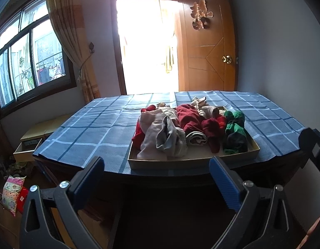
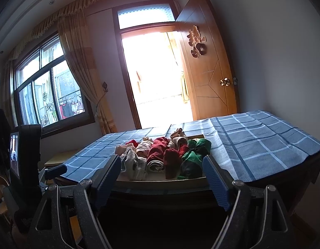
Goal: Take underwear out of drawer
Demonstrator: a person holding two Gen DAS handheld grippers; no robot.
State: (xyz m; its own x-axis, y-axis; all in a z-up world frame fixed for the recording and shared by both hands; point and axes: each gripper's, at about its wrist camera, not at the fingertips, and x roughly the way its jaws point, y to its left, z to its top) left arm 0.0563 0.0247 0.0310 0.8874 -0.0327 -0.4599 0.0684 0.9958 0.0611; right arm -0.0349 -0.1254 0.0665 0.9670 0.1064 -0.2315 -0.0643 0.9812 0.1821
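A: Underwear (image 2: 160,157) lay heaped in the drawer (image 1: 180,162) on the checked table, ahead of both grippers.

B: Jaws?

A: Left gripper (image 1: 157,178) and right gripper (image 2: 162,178) both spread, empty. Right looked nearer; drawer's long axis ran crosswise.

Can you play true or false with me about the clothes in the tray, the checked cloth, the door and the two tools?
1. The tray sits on a blue checked cloth. True.
2. The left tool is gripping a red garment. False: it is open, holding nothing, short of the tray.
3. The green clothes lie at the tray's right end. True.
4. The wooden door is closed. False: it stands open.
5. The right tool is open and empty. True.
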